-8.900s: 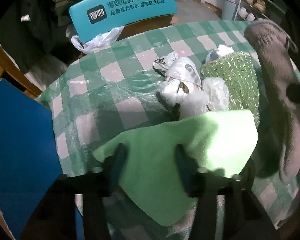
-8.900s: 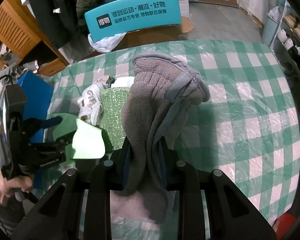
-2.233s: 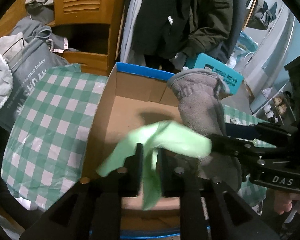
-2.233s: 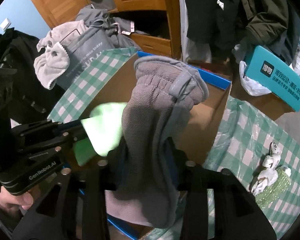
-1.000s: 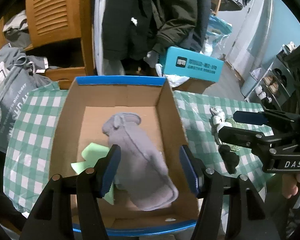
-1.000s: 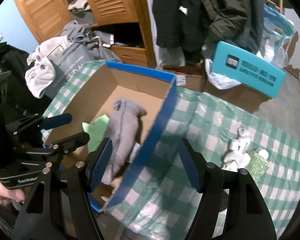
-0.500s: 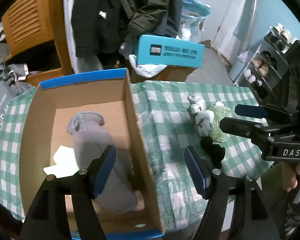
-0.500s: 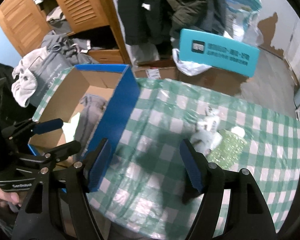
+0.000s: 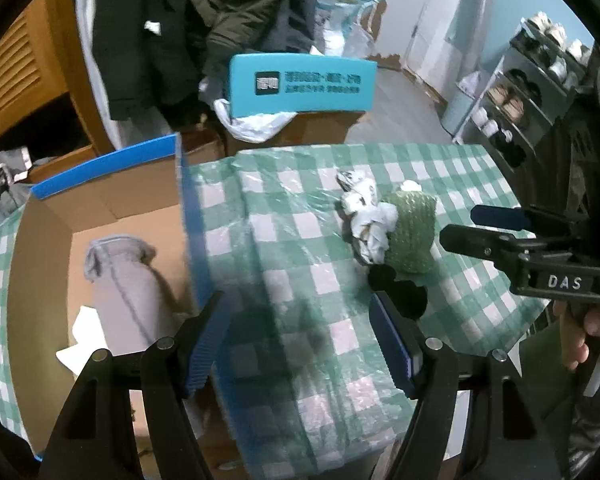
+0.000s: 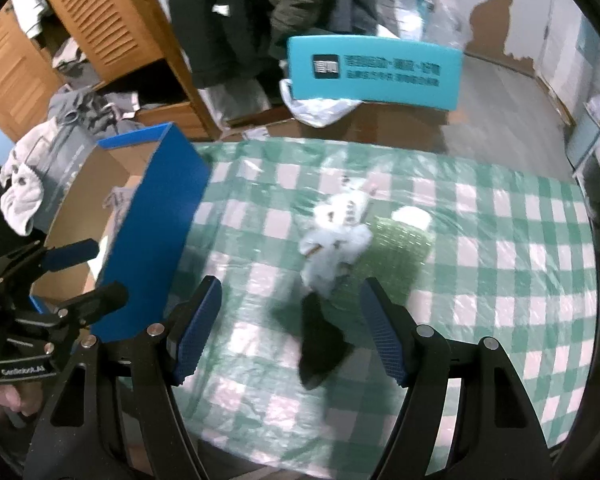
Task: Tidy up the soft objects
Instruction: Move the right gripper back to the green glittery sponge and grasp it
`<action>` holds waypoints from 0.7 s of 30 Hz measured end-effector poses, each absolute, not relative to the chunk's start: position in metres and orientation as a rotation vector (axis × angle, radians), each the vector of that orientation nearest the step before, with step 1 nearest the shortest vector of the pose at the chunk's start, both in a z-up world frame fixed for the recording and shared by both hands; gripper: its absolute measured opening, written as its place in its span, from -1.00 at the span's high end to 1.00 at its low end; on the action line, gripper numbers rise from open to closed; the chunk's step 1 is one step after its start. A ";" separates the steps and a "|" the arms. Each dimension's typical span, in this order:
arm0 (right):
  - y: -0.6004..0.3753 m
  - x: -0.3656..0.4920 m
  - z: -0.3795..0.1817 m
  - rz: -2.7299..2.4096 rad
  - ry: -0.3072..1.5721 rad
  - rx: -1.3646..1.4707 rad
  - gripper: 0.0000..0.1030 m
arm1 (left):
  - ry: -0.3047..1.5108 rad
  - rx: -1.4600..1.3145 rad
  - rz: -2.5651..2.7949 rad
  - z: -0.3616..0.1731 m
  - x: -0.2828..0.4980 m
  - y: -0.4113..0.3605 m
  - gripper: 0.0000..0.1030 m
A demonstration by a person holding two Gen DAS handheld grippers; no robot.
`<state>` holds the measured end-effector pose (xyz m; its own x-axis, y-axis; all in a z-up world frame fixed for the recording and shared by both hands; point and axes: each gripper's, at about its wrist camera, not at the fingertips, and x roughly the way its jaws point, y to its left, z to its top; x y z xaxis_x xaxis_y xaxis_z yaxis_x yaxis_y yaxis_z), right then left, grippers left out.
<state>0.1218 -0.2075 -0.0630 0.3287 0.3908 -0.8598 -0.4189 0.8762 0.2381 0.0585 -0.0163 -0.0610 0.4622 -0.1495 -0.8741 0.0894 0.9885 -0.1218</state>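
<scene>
A grey fleece glove (image 9: 124, 276) lies in the open cardboard box (image 9: 100, 200) at the left, with a pale green cloth (image 9: 80, 328) beside it. On the green checked table (image 9: 300, 240) sit a crumpled white bag (image 9: 364, 220), a sparkly green cloth (image 9: 412, 236) and a small black item (image 9: 396, 292). My left gripper (image 9: 296, 320) hangs open and empty over the box's right wall and the table. My right gripper (image 10: 290, 300) is open and empty above the black item (image 10: 320, 344), just short of the white bag (image 10: 336, 232) and green cloth (image 10: 396, 248).
The box's blue outer wall (image 10: 152, 232) stands at the table's left end. Behind the table are a teal carton (image 9: 300, 84), hanging dark coats (image 9: 180, 20) and a wooden cabinet (image 10: 100, 32). A shoe rack (image 9: 520, 92) stands at the right. A hand (image 9: 592, 320) holds the right gripper's handle.
Both grippers let the glove and green cloth drop into the box, then swung right from over the box to the table. The pile of white, green and black things is now nearer.
</scene>
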 end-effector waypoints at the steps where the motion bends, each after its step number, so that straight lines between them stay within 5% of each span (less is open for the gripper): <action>1: -0.212 0.123 -0.066 0.520 1.120 -0.025 -0.40 | 1.083 -0.062 -0.153 -0.062 0.059 -0.019 -0.42; 21: -0.255 0.162 -0.121 0.383 1.209 0.001 -0.40 | 1.206 -0.099 -0.165 -0.112 0.097 -0.044 -0.47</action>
